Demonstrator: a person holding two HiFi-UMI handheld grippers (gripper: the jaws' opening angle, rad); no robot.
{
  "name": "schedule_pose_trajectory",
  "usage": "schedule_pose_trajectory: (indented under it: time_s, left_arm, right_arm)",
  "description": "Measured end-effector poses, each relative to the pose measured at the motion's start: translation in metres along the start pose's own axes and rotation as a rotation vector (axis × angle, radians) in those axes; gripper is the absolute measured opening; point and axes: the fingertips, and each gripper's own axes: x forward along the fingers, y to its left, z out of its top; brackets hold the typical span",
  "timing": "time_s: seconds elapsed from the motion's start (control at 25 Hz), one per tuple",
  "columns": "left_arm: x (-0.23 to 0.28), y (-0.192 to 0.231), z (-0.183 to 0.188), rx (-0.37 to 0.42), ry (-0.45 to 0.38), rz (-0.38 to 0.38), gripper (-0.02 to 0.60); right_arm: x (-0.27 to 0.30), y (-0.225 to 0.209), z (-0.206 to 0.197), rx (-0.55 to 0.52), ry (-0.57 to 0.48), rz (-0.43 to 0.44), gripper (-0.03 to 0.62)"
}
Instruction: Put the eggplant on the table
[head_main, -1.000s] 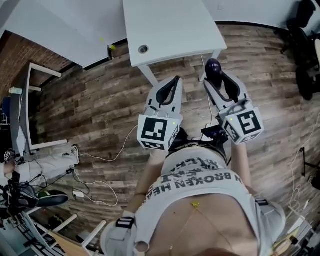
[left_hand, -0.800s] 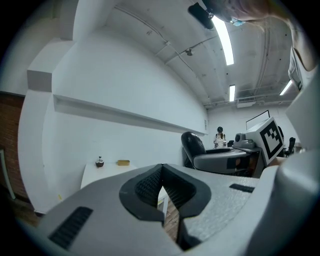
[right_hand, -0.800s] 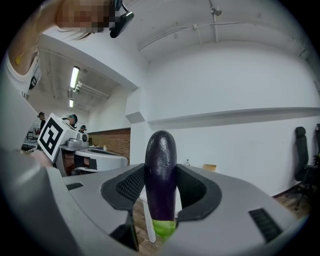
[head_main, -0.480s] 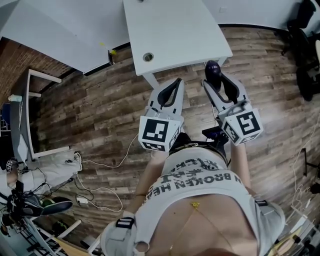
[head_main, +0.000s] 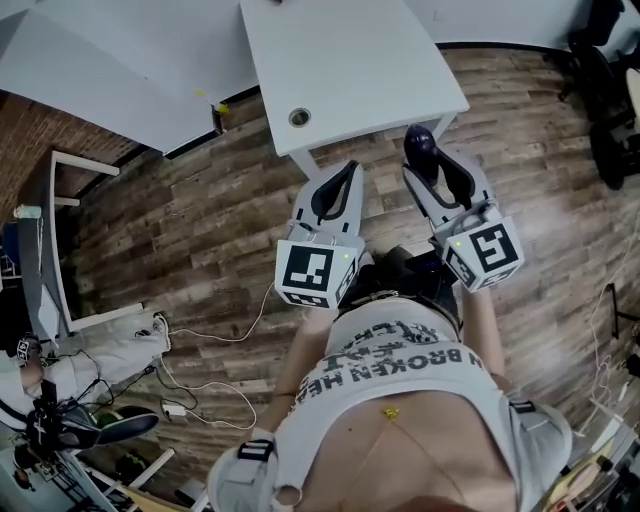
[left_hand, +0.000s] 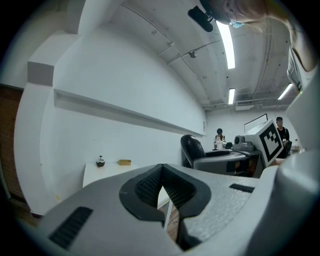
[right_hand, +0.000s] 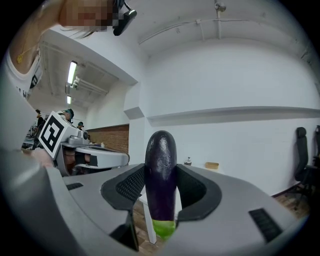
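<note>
We see the eggplant (right_hand: 160, 170) standing upright between the jaws of the right gripper (right_hand: 161, 189). It is dark purple, smooth and glossy, with faint pale specks on the skin. Its rounded end rises above the jaws and its bright green stem end pokes out below the pads. Both black ribbed pads press on its sides, so the jaws stand fairly wide and grip it around the lower middle. In the head view the eggplant (head_main: 421, 145) shows as a dark shiny knob at the front of the right gripper (head_main: 437, 172). It is held in the air over the floor (head_main: 200, 220), just off the near right corner of the white table (head_main: 350, 60), and it does not touch the tabletop. The left gripper (head_main: 338, 190) is held beside the right one, near the table's front edge and just below a round hole (head_main: 299, 117) in the top. In its own view we find the left gripper (left_hand: 162, 187) closed and empty, its pads meeting at the tips with only a thin gap lower down. At the table's far end two small things rest near each other: a dark round one (left_hand: 100, 161) and a flat yellowish one (left_hand: 124, 162). The floor is wood plank, with thin cables (head_main: 215, 320) trailing across it on our left.
</note>
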Motion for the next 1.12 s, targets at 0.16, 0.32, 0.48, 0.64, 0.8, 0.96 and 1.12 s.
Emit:
schedule_pose_trajectory:
  time_s: [0.16, 0.32, 0.48, 0.64, 0.8, 0.96, 1.12]
  left_arm:
    - [0.001, 0.005, -0.002, -0.005, 0.004, -0.007, 0.005]
    - [0.009, 0.016, -0.005, -0.009, 0.010, 0.005, 0.005]
    - [0.030, 0.029, -0.001, -0.001, 0.009, 0.014, 0.005]
    - [0.063, 0.044, 0.008, 0.007, 0.006, 0.017, 0.005]
    - [0.100, 0.057, 0.018, 0.018, 0.014, 0.017, 0.005]
    - [0.135, 0.066, 0.030, 0.028, 0.009, 0.028, 0.005]
    - [0.164, 0.076, 0.035, 0.025, 0.014, 0.049, 0.005]
  right_arm:
    - [0.005, 0.002, -0.002, 0.000, 0.011, 0.003, 0.198]
    - [0.019, -0.005, -0.002, -0.002, 0.009, 0.004, 0.198]
    - [0.039, -0.020, 0.000, -0.001, 0.001, 0.014, 0.198]
    - [0.066, -0.045, 0.004, 0.001, -0.003, 0.029, 0.198]
    - [0.093, -0.075, 0.011, 0.000, -0.010, 0.045, 0.198]
    - [0.115, -0.106, 0.016, 0.002, -0.012, 0.065, 0.198]
    - [0.137, -0.130, 0.022, -0.005, -0.010, 0.098, 0.198]
